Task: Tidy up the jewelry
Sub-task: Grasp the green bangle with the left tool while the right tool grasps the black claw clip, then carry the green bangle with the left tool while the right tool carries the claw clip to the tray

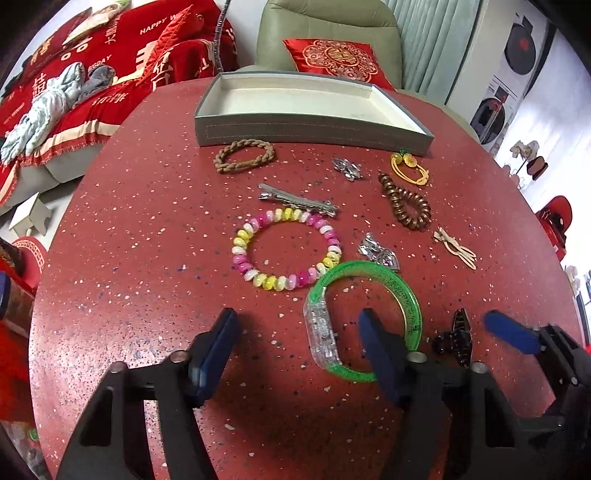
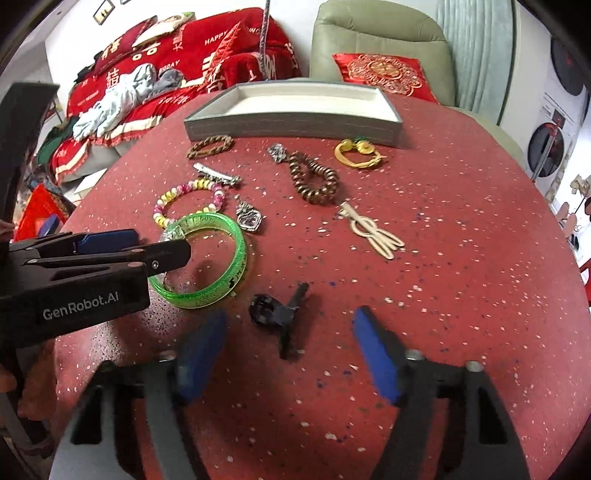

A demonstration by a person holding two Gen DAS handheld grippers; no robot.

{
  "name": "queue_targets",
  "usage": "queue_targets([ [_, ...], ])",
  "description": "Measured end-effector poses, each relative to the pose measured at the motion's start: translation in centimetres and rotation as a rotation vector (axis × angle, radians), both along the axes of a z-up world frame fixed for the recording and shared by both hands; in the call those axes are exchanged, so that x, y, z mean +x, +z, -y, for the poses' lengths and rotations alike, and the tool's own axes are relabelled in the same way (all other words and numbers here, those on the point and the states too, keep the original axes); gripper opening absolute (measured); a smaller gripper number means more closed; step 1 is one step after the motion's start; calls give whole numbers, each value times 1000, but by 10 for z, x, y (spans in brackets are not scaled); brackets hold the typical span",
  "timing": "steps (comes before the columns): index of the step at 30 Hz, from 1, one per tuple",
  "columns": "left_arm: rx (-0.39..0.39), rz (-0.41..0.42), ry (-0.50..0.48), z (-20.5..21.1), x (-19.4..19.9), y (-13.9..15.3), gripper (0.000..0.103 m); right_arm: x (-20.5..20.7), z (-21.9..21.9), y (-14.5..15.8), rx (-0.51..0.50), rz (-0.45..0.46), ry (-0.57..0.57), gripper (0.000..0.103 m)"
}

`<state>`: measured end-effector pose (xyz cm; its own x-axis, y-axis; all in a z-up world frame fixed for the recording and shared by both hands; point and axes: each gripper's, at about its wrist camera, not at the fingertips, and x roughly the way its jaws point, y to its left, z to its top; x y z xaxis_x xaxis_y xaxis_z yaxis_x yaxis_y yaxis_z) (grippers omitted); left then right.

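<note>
A green bangle [image 1: 410, 291] with a clear segment lies on the red speckled table [image 1: 147, 221]. My left gripper [image 1: 299, 332] hangs open just over it, one finger above the inside of the ring, the clear segment between the pads, untouched. In the right wrist view the left gripper [image 2: 162, 245] reaches in from the left over the bangle [image 2: 240, 254]. A black claw clip [image 2: 277, 314] lies between the spread fingers of my open right gripper [image 2: 290, 332]. The empty grey tray [image 1: 314, 129] stands at the table's far side.
Between tray and grippers lie a pink-yellow bead bracelet [image 1: 240, 243], a braided brown tie [image 1: 242, 144], a silver clip [image 1: 295, 201], a brown coil tie [image 1: 395, 199], a yellow tie [image 1: 408, 162] and a cream bow clip [image 1: 456, 249]. A green armchair [image 1: 332, 22] stands behind the table.
</note>
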<state>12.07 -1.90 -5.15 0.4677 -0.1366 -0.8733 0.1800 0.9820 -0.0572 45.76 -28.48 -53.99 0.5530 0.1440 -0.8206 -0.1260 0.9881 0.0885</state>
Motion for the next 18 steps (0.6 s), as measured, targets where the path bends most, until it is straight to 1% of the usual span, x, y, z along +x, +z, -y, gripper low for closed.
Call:
queue_targets([
  [1,1,8,-2,1,-2,0,75,0,-2,0,-9,9,1,65],
  [2,-7,12,-4,4,-6,-2,72,1,-4,0,-14,10,5,59],
  [3,2,22,-6,5,-5,-1,62,1,-6,1,-20,14,6,49],
  [4,7,27,-10,6,-6,-2,52,2,-7,1,-25,17,7,44],
  [5,9,31,-15,7,-7,-3,50,2,-7,2,-22,20,6,35],
  [6,2,33,-24,8,-6,-2,41,1,-6,1,-14,21,3,26],
  [7,-10,30,-33,8,-6,-2,29,1,-4,2,0,19,-1,26],
  [13,-40,26,-53,6,-11,0,29,2,11,8,79,14,-41,26],
  [18,-75,52,-64,1,-15,18,29,6,21,26,135,28,-52,26],
])
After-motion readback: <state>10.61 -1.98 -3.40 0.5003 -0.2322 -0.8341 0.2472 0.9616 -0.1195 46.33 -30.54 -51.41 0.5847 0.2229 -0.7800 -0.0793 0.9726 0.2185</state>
